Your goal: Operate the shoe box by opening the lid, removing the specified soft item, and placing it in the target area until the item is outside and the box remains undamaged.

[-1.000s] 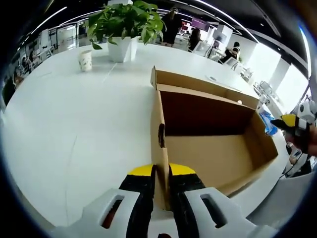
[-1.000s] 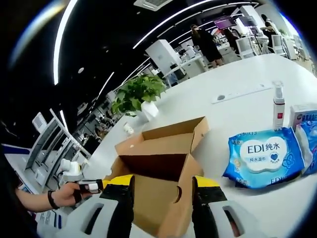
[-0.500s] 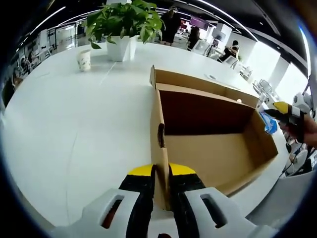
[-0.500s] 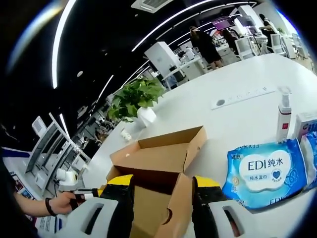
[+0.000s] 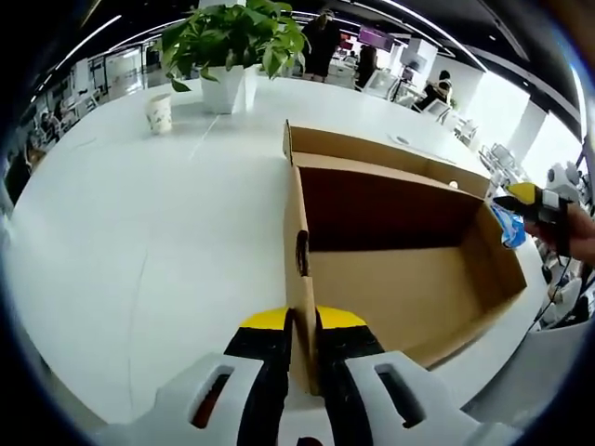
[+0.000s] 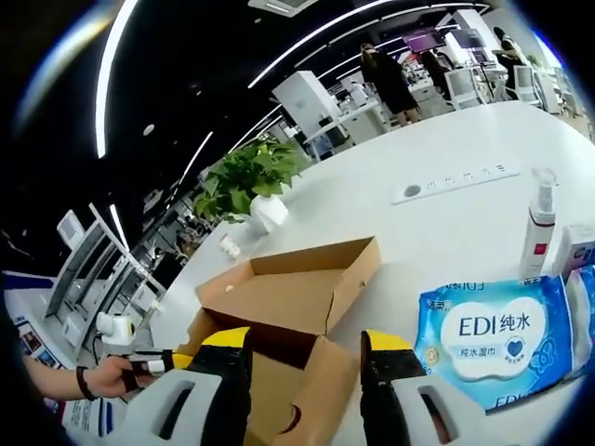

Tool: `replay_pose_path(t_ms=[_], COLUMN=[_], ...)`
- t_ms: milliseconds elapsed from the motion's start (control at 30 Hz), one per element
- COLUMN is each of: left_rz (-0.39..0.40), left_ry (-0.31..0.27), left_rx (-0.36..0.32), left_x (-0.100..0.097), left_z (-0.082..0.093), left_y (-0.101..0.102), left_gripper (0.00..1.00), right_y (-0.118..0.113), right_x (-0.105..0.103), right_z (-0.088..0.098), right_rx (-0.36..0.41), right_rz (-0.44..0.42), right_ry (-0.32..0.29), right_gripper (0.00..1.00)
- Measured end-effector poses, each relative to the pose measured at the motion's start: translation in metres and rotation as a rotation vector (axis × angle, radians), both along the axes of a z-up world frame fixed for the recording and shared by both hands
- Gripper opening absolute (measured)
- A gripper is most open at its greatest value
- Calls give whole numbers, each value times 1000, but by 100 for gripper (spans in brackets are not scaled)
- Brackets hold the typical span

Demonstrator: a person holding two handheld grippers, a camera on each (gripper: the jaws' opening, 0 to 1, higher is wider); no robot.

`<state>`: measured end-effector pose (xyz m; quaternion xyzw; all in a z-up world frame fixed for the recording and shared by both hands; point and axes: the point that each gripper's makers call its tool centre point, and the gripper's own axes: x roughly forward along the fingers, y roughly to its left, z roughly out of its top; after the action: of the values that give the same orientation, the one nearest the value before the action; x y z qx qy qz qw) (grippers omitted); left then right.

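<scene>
left gripper (image 5: pixel 302 339) jaws pinched together, right gripper (image 6: pixel 305 358) jaws spread apart

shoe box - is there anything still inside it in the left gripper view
No, the open shoe box shows only bare cardboard floor and walls inside.

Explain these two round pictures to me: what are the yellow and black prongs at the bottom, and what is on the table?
A person holds a two-pronged tool in each hand, and a camera rides on each. In the left gripper view, the left tool is shut on the near wall of an open cardboard box, which looks empty. In the right gripper view, the right tool is open above the same box. On the white table stand a potted plant, a paper cup, a blue wipes pack and a spray bottle.
</scene>
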<state>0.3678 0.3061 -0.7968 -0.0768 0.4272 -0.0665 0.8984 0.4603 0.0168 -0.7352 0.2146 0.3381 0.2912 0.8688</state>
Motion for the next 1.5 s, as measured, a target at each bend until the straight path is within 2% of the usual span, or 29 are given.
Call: replay_pose_path(t_ms=[400,800,1167,1400,1500], left_rz=[0,0,1,-4,-2], left_ry=[7,9,4,5,4], left_rx=[12,18,12,12,9], left_x=[-1,-2,-2,-1,-1], left_z=[0,1,1,1,0], left_y=[-1,-1,-2,-2,-1], left_gripper=[7,7,7,7,7], right_y=[0,10,20,27,27], right_x=[15,34,42,44,51], right_z=[-12,-24,-38,-53,-54], right_rx=[-15,-30,-47,-93,-81], right_rz=[6,-7,18,52,32], right_ry=[20,45,68,87,99], right_gripper=[44,44,44,43,41])
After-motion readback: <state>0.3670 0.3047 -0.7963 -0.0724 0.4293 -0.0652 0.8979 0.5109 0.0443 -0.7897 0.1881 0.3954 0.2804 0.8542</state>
